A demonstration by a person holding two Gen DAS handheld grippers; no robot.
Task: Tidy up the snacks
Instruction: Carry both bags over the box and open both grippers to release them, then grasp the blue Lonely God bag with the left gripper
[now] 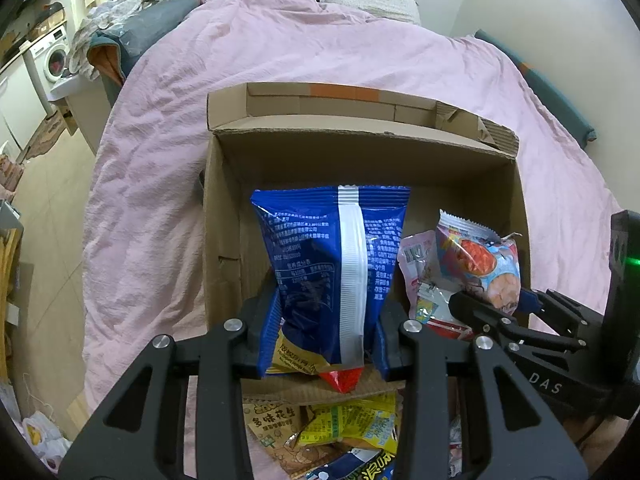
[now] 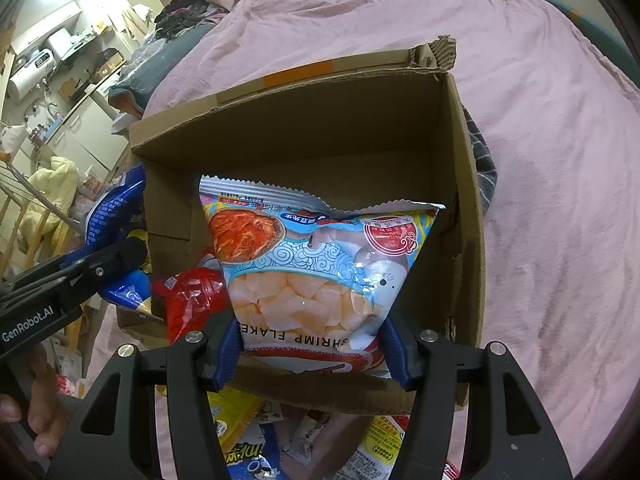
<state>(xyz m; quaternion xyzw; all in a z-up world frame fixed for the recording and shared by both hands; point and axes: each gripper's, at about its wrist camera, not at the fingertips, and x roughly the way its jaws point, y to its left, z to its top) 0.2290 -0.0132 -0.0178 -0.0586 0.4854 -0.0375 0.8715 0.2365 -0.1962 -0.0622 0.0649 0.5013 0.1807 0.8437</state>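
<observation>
Left wrist view: left claw [image 1: 320, 332] clenched on the lower part of a blue snack bag [image 1: 332, 264], held upright over the near edge of the cardboard box [image 1: 224, 208] on the pink bedcover [image 1: 280, 52].
Same view, right side: right claw [image 1: 492, 304] holds the shrimp flakes bag [image 1: 480, 260] inside the box; a pink packet [image 1: 416, 256] just beside it.
Loose snacks: yellow packets [image 1: 352, 420] lie below the box's near wall.

Right wrist view: right claw [image 2: 312, 344] clamped on the shrimp flakes bag [image 2: 312, 272], upside down, over the box [image 2: 464, 184] interior.
Neighbours: red packet [image 2: 192, 300] touching the bag's left side.

Risk: both bags are puffy and slick; a pinch near one end may slip or pop the seal.
Risk: two claws crowd one box; they could collide, or a released bag could tip out over the low near wall.
</observation>
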